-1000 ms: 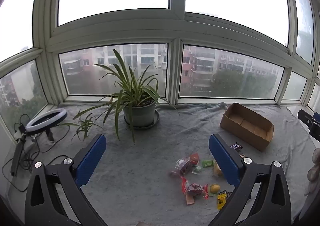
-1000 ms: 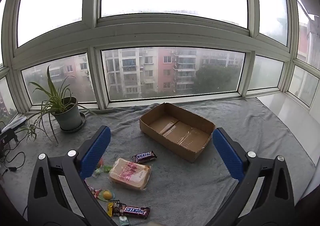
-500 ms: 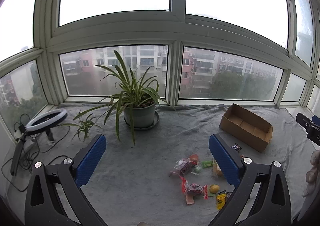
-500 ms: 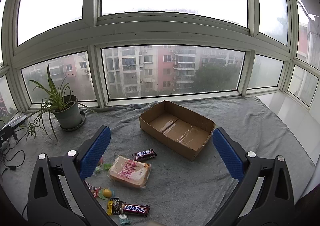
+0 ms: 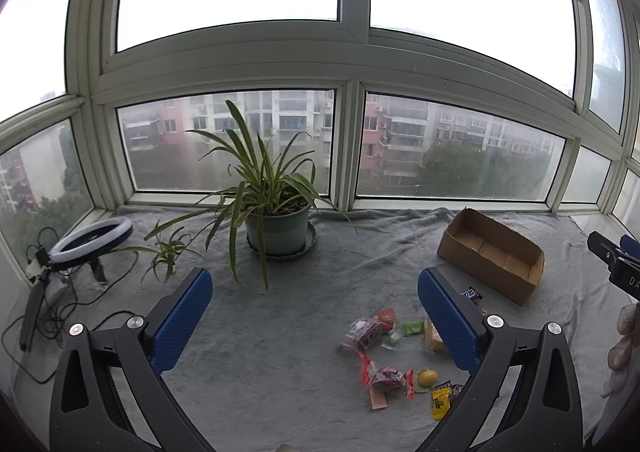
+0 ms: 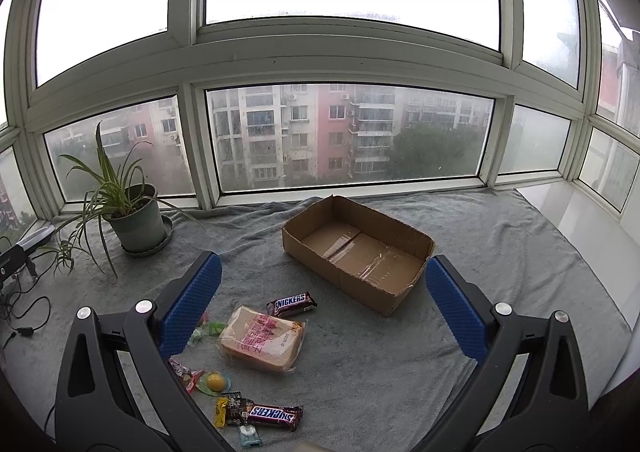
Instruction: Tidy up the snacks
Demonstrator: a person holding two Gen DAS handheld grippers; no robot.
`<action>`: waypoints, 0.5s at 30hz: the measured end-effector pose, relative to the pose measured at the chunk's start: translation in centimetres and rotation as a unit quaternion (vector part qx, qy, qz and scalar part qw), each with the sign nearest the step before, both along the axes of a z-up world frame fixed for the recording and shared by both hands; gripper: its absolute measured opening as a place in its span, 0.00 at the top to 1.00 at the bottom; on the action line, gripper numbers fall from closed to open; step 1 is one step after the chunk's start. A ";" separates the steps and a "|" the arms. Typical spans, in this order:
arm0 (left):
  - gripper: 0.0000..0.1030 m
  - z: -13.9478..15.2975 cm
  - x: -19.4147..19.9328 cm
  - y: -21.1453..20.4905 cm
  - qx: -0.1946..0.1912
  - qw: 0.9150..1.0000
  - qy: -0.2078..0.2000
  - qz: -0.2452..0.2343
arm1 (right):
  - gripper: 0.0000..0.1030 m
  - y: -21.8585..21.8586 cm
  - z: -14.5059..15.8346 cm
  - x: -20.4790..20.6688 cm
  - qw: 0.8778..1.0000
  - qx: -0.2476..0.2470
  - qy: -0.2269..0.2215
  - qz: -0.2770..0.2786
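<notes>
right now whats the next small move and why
Probably lower the right gripper, jaws wide open, onto the bagged bread. It is the biggest snack, lies nearest between the fingers, and the cardboard box beside it holds nothing yet.

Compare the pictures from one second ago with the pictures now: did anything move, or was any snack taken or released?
Almost nothing changed. Both views shifted only a little, so the tongs drifted slightly; left tongs and right tongs remain open and empty. Nothing was taken or released. The cardboard box is still empty, and the bread pack, both Snickers bars and the small candies lie where they were on the grey cloth.
</notes>
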State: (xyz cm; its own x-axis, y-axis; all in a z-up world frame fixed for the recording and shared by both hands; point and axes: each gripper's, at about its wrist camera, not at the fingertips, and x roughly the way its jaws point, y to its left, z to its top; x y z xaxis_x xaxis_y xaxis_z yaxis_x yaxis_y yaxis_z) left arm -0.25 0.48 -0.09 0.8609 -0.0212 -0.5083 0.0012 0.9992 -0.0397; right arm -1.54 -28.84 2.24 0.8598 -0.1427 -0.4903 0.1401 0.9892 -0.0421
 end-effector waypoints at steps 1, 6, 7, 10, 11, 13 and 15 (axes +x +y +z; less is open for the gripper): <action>0.01 0.0 0.0 0.0 0.000 1.000 0.000 0.000 | 0.00 0.0 0.0 0.0 1.000 0.000 0.000 0.000; 0.01 0.0 0.1 0.0 0.001 1.000 0.000 -0.001 | 0.00 0.0 0.0 0.0 1.000 0.000 0.000 0.000; 0.01 0.0 0.1 0.0 0.002 1.000 0.000 -0.001 | 0.00 0.1 0.0 0.0 1.000 -0.001 0.000 0.000; 0.01 0.0 0.1 -0.1 0.002 1.000 0.000 -0.001 | 0.00 0.0 0.0 0.0 1.000 0.000 0.001 0.000; 0.01 0.0 0.1 -0.1 0.002 1.000 0.000 -0.001 | 0.00 0.0 0.0 0.0 1.000 0.001 0.001 0.000; 0.01 0.0 0.1 -0.1 0.002 1.000 0.000 -0.002 | 0.00 0.1 -0.1 0.0 1.000 0.000 0.001 0.001; 0.01 0.0 0.1 -0.1 0.002 1.000 0.000 -0.002 | 0.00 0.0 -0.1 0.0 1.000 0.000 0.001 0.000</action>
State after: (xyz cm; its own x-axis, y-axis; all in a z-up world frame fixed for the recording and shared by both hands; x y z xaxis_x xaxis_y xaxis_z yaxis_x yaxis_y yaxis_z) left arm -0.20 0.38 -0.13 0.8608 -0.0234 -0.5084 0.0056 0.9993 -0.0365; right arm -1.55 -28.80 2.16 0.8586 -0.1420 -0.4925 0.1396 0.9893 -0.0418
